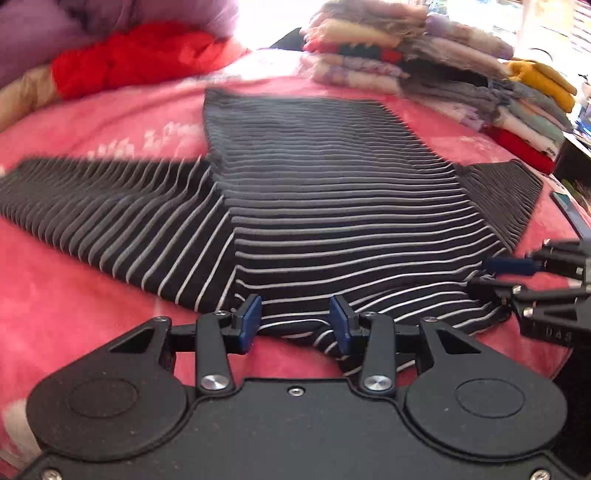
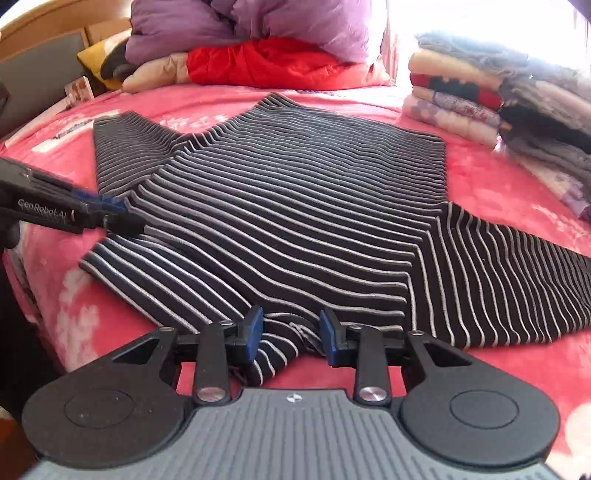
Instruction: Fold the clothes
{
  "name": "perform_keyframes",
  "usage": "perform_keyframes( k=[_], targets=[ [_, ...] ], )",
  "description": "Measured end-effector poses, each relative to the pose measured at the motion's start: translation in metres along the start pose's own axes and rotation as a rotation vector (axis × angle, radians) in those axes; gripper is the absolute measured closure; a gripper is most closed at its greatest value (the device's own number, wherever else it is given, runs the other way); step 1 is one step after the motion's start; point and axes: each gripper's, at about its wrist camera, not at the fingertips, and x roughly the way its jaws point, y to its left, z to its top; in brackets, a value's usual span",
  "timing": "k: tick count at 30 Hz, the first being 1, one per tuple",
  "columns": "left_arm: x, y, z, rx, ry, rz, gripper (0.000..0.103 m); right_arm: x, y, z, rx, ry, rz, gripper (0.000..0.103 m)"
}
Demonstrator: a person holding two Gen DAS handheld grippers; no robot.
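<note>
A black striped top (image 1: 325, 206) is spread flat across the middle of both frames on a pink blanket (image 1: 92, 295). In the left wrist view one sleeve reaches toward the left edge, where its cuff is smeared by blur, and the other sleeve is seen small at the right. The near hem is bunched at the lower centre and partly hidden behind the gripper bodies.

The left gripper (image 1: 295, 323) is held with its blue pads apart, the fabric lying between them unpinched. The right gripper (image 2: 291, 332) is likewise parted over a rumpled fold, nothing being clamped.

A stack of folded clothes (image 1: 424, 70) is seen at the upper right, its far side cut off by the frame and washed out by window glare. A red garment (image 2: 266, 62) and purple bedding (image 2: 240, 26) are piled at the top; their shapes are hard to make out.
</note>
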Motion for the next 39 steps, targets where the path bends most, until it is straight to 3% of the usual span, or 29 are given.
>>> perform_keyframes(
  k=[1,4,5,7,11,14,16,20,27,30,35,39],
  targets=[
    [-0.004,-0.002,0.001,0.008,-0.025,0.001,0.064,-0.004,0.0,0.002,0.007,-0.001,-0.008,0.068],
    [0.007,0.008,0.003,-0.022,0.024,-0.008,0.064,-0.02,0.009,0.003,-0.061,-0.086,-0.06,0.066],
    [0.003,0.015,0.006,-0.055,0.001,-0.015,0.065,-0.014,0.013,0.003,-0.085,-0.034,-0.075,0.065],
    [-0.008,0.034,0.015,-0.13,-0.069,-0.02,0.065,-0.009,0.009,0.0,-0.056,-0.018,-0.07,0.065],
    [-0.019,0.101,0.026,-0.369,-0.178,0.076,0.066,-0.015,0.005,0.004,-0.03,-0.062,-0.059,0.068],
    [-0.02,0.156,0.02,-0.617,-0.198,0.127,0.067,-0.017,0.006,0.008,-0.038,-0.087,-0.061,0.068],
    [-0.018,0.182,0.015,-0.711,-0.215,0.142,0.067,-0.015,0.01,0.013,-0.052,-0.097,-0.051,0.072],
    [-0.007,0.211,-0.001,-0.858,-0.208,0.071,0.067,-0.007,0.035,0.037,-0.116,-0.108,-0.002,0.08],
    [-0.001,0.227,-0.008,-0.966,-0.228,0.004,0.068,0.032,0.106,0.096,-0.28,-0.121,0.13,0.082],
    [-0.001,0.234,-0.008,-1.005,-0.234,-0.027,0.069,0.052,0.153,0.109,-0.417,-0.108,0.167,0.081],
    [0.001,0.238,-0.007,-0.997,-0.237,-0.039,0.069,0.086,0.221,0.099,-0.704,-0.076,0.073,0.079],
    [0.004,0.245,-0.005,-1.023,-0.247,-0.051,0.069,0.092,0.235,0.096,-0.758,-0.092,0.018,0.079]
  ],
)
